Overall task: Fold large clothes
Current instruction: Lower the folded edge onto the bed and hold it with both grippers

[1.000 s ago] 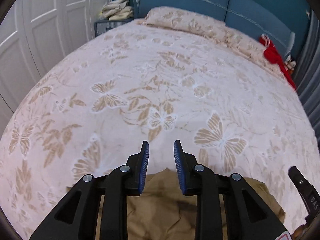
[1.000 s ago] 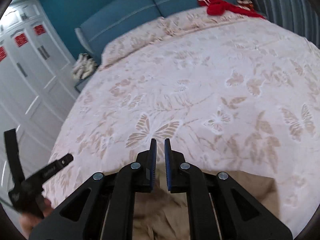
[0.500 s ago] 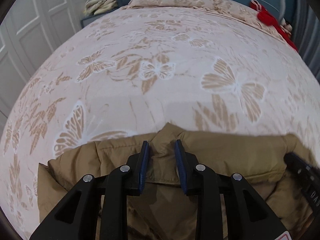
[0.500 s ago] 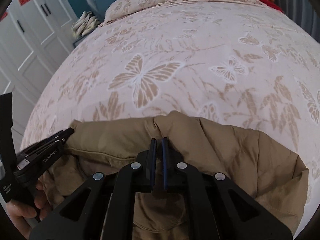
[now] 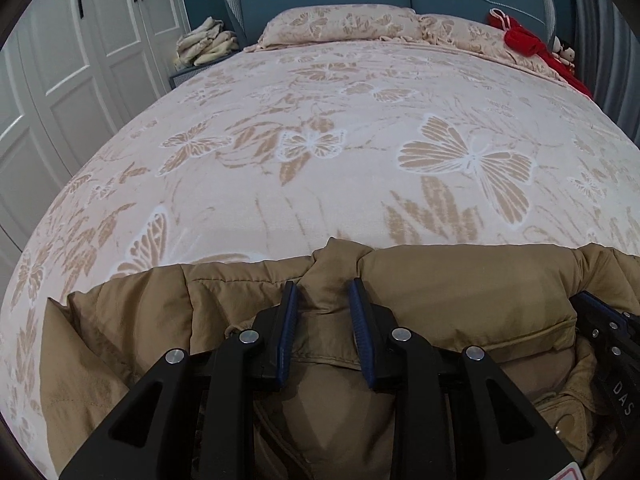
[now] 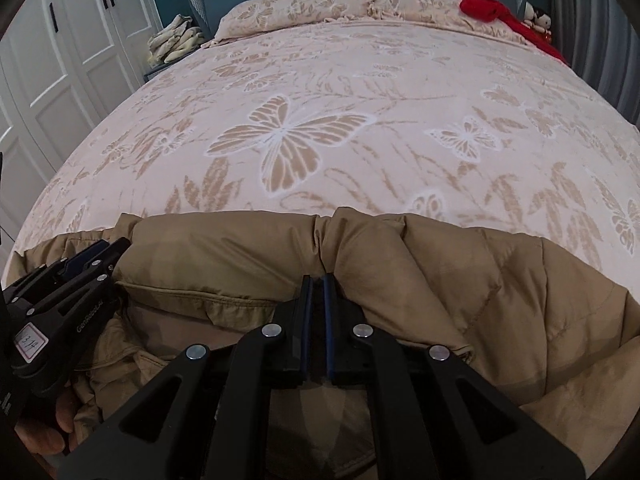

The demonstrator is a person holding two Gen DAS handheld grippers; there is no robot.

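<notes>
- A tan padded jacket lies along the near edge of a butterfly-patterned bed.
- Left tongs pinch a thick bunch of its folded edge.
- Right tongs, nearly closed, clamp the same edge further along.
- A fold seems just laid; next, likely release and smooth.

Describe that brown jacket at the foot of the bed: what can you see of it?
The jacket is tan, padded and quilted, in a matte fabric that creases softly. It lies rumpled on the butterfly bedspread, its folded upper edge running across the bed. A stitched seam and a snap button show near its lower layers. The right gripper is shut on a pinched ridge of the fold; the left gripper holds a thicker bunch between its blue pads.
</notes>
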